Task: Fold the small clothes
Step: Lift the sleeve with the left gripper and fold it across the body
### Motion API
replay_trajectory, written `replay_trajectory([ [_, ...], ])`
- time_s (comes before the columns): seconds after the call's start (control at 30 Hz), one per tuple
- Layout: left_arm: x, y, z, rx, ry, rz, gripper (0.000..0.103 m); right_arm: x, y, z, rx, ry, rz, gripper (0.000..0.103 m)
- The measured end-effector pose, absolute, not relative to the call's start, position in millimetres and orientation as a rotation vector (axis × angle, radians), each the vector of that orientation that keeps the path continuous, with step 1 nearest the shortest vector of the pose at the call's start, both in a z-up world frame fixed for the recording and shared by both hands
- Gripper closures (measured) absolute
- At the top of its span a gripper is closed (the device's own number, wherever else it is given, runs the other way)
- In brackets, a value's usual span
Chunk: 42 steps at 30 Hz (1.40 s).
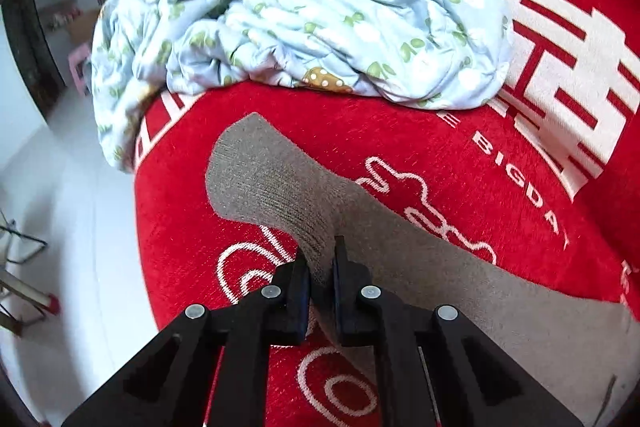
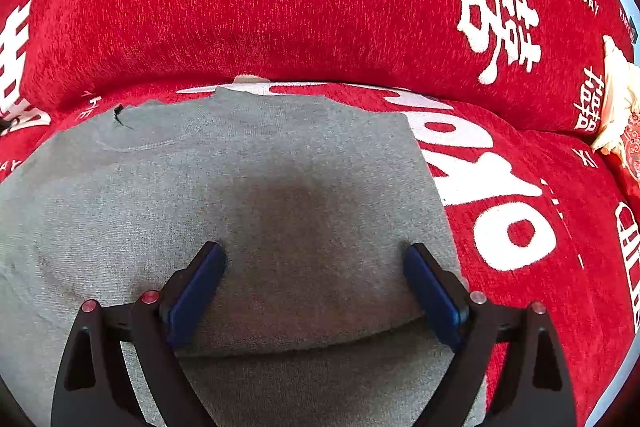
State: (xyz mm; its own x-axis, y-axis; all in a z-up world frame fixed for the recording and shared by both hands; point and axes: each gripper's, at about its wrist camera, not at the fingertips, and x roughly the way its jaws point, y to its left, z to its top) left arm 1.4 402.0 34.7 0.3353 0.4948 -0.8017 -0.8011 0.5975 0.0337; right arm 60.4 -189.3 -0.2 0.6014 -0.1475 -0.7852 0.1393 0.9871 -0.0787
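Note:
A small grey knit garment lies spread on a red sofa cover. In the left wrist view its sleeve (image 1: 276,183) stretches away from me, and my left gripper (image 1: 320,259) is shut on the sleeve's fabric near the body. In the right wrist view the garment's body (image 2: 248,195) lies flat, its right side folded in with a straight edge. My right gripper (image 2: 316,259) is open and empty, its blue-padded fingers (image 2: 200,283) wide apart just above the grey fabric.
A crumpled light-blue quilt with green prints (image 1: 320,15) is heaped at the back of the seat. The red cover with white lettering (image 2: 500,219) wraps seat and backrest. The sofa's left edge drops to a white floor (image 1: 60,227). A cream cloth (image 2: 616,99) lies far right.

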Motion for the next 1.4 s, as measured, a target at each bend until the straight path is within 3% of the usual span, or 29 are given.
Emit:
replay_trajectory([
  [0.43,30.8,324.1,67.8,-0.335,0.886,0.69,0.093,60.6,-189.5,-0.7,-0.01,0.912,-0.168,0.009],
  [1.23,71.7,112.2,66.3,-0.148,1.026,0.318,0.093,14.9,-183.6,4.5,0.014,0.931,0.005,0.009],
  [1.4,71.2,87.2,63.9,-0.134,1.073,0.292,0.093,16.1,-184.3,2.5,0.021,0.928,0.01,0.004],
])
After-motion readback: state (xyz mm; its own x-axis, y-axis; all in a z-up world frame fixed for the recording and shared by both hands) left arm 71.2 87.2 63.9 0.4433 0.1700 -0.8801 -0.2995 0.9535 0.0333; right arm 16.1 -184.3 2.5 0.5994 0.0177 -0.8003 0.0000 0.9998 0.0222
